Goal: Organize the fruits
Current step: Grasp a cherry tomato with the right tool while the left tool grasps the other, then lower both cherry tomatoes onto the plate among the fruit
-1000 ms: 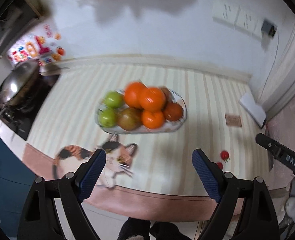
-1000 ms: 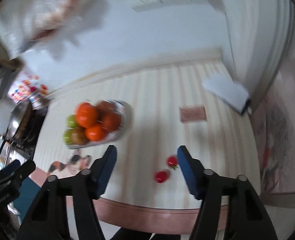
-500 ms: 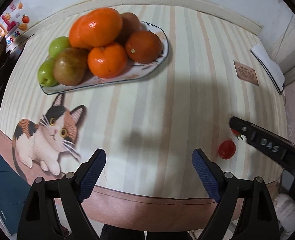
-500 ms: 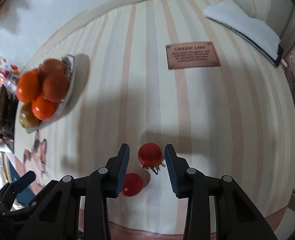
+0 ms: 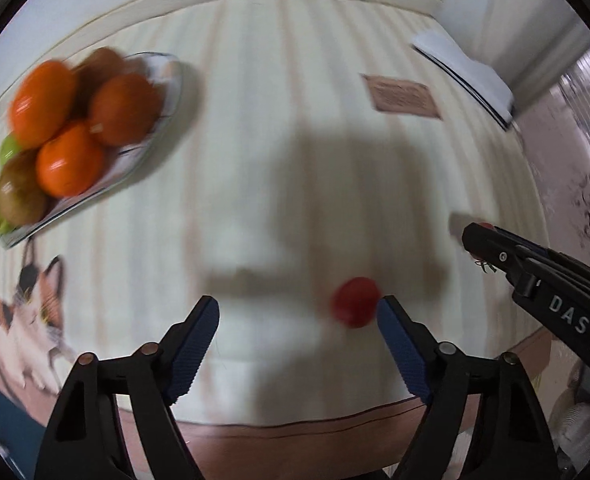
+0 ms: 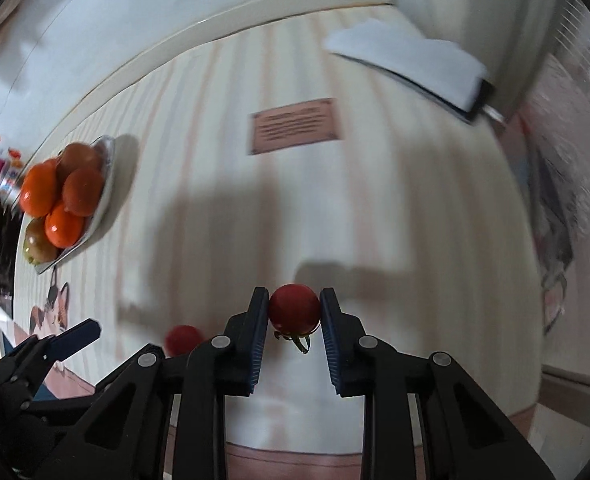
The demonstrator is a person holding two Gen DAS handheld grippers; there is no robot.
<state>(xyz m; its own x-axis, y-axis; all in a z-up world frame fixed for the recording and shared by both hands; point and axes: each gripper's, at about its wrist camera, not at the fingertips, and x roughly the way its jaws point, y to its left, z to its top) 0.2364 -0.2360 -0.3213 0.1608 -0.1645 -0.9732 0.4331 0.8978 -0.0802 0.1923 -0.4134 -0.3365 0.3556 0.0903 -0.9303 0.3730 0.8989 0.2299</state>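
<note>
Right view only: your right claw [image 6: 295,312] clenched on one tomato [image 6: 294,309].
Left claw [image 5: 297,320]: released; second tomato [image 5: 354,301] at its 3 o'clock.
Tomatoes: two.

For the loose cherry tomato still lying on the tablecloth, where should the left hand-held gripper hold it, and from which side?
Grip the cherry tomato across its round middle, coming from above and shifting right: it lies beside the right finger, not centred in the open left hand-held gripper. It is smooth and round, so an off-centre pinch would likely let it roll.
</note>
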